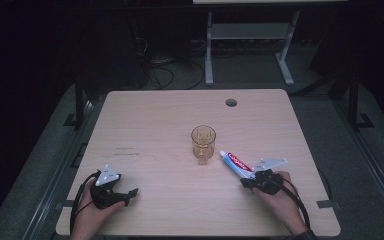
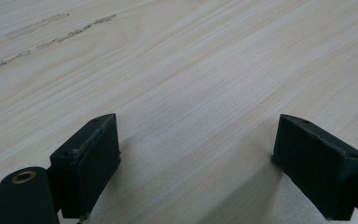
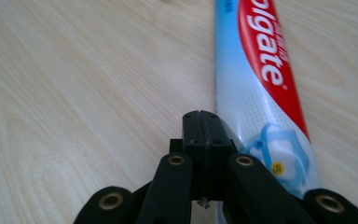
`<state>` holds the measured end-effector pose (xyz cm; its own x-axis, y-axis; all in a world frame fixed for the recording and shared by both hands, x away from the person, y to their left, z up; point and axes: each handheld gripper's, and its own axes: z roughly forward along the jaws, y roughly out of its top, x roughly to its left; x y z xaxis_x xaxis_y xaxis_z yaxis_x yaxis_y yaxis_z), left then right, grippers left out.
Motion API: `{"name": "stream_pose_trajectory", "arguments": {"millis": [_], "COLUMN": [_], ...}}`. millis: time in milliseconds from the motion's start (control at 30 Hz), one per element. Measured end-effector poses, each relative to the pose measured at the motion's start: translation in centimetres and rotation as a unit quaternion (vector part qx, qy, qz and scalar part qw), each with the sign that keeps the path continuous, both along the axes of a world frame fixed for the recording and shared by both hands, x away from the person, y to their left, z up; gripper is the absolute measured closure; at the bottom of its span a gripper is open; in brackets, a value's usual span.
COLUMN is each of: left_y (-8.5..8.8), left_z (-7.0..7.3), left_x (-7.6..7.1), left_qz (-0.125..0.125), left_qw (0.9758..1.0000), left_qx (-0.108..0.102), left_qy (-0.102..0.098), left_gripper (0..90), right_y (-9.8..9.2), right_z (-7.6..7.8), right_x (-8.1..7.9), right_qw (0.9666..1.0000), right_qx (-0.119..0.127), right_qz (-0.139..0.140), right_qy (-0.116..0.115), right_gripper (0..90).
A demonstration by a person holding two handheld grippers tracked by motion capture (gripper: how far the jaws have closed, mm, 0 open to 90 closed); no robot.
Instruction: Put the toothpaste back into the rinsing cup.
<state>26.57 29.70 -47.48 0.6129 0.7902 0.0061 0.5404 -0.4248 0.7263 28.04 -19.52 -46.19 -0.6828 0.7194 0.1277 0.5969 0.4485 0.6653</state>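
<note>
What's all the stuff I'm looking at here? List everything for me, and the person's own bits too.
Table: one, pale wood, fills the middle; round cable hole near its far edge.
Glass cup: one, amber and see-through, upright at the table's centre.
Toothpaste tube: one, white, blue and red, lying flat right of the cup, cap towards it.
Metal frame: one, grey, on the floor beyond the table.
Left hand-held gripper: one, black, near left edge, jaws open.
Right hand-held gripper: one, black, jaws closed together beside the tube's end.
</note>
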Motion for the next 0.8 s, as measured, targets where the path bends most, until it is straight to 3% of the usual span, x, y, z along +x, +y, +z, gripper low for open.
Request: {"name": "stream_pose_trajectory", "arguments": {"millis": [367, 800], "left_y": [0.0, 0.0], "left_z": [0.0, 0.0], "left_x": [0.0, 0.0], "left_qz": [0.0, 0.0], "left_qw": [1.0, 1.0], "left_qx": [0.0, 0.0], "left_qy": [0.0, 0.0], "left_gripper": [13.4, 13.4], "right_y": [-2.4, -4.2], "right_z": [0.2, 0.1], "right_x": [-0.3, 0.7], "right_qw": [0.9994, 0.9978], "right_qx": [-0.005, -0.008], "right_qz": [-0.034, -0.066], "right_qy": [-0.002, -0.002], "right_gripper": [90.0, 90.0]}}
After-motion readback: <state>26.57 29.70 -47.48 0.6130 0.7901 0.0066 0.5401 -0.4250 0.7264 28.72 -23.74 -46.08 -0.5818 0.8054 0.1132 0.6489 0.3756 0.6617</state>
